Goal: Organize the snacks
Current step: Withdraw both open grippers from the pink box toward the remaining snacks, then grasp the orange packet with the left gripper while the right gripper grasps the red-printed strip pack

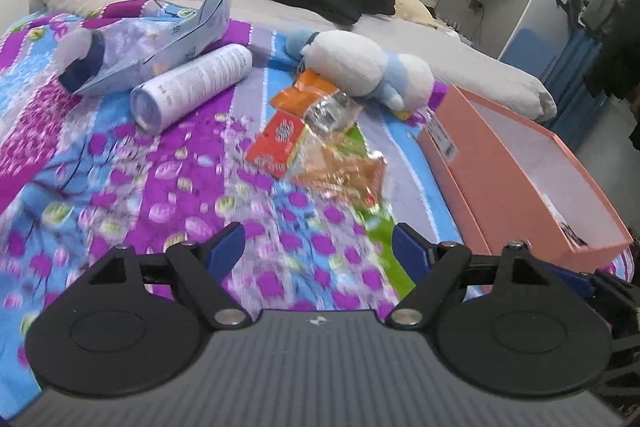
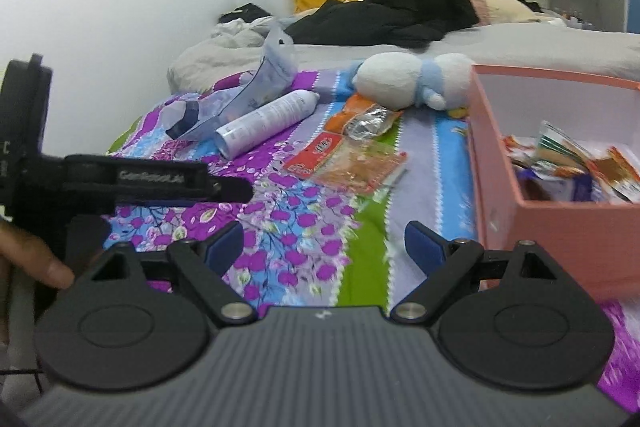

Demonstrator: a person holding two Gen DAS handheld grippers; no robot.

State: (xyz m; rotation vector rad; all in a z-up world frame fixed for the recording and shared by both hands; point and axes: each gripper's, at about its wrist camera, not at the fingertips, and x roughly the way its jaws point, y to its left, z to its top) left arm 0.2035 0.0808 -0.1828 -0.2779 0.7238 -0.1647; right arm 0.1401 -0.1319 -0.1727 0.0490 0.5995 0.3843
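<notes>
On the floral bedspread (image 1: 168,187) I log: a loose heap of snack packets (image 1: 316,143), red, orange and clear, just left of my pink box (image 2: 560,227), which holds several packets (image 2: 576,163) at its near end. Also a white spray can (image 1: 192,87), a blue-and-white plush (image 1: 368,67), and a pale blue pouch (image 1: 160,51). My left tool (image 1: 318,251) and right tool (image 2: 324,247) both stand apart, holding nothing.

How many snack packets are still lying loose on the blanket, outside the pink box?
3, maybe more underneath: an orange packet nearest the plush toy, a clear crinkly one overlapping it, and a red-and-clear packet closest to the grippers. The pink box already holds several.
</notes>
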